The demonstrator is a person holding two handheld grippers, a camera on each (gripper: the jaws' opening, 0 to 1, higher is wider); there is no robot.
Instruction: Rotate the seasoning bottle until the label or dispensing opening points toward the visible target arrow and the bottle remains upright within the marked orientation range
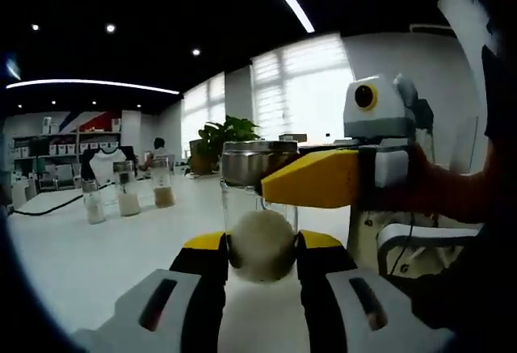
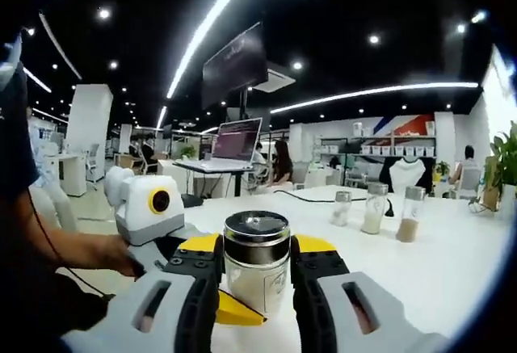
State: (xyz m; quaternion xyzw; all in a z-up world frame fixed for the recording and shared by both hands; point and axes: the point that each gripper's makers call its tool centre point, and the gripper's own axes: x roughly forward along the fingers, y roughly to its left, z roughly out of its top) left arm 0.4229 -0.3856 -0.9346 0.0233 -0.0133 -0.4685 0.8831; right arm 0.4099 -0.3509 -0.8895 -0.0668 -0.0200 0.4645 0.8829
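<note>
Between the jaws: the left hand-held gripper [image 1: 260,258] is clamped on the lower glass body of the seasoning bottle [image 1: 258,208], and the right hand-held gripper [image 2: 256,266] pinches it up by the steel cap [image 2: 256,235].
Bottle position: upright on the white counter [image 1: 97,256], close to its near edge.
Risk: honestly, twisting with both grips tight could skid or tip it; if only the cap turns, it might just unscrew.
Target arrow: can't spot one, so overshooting is a real possibility.
Contents: pale powder, looks roughly half full.
Other jars: three shakers [image 2: 374,208] well apart across the counter, holding white, white and tan stuff.
</note>
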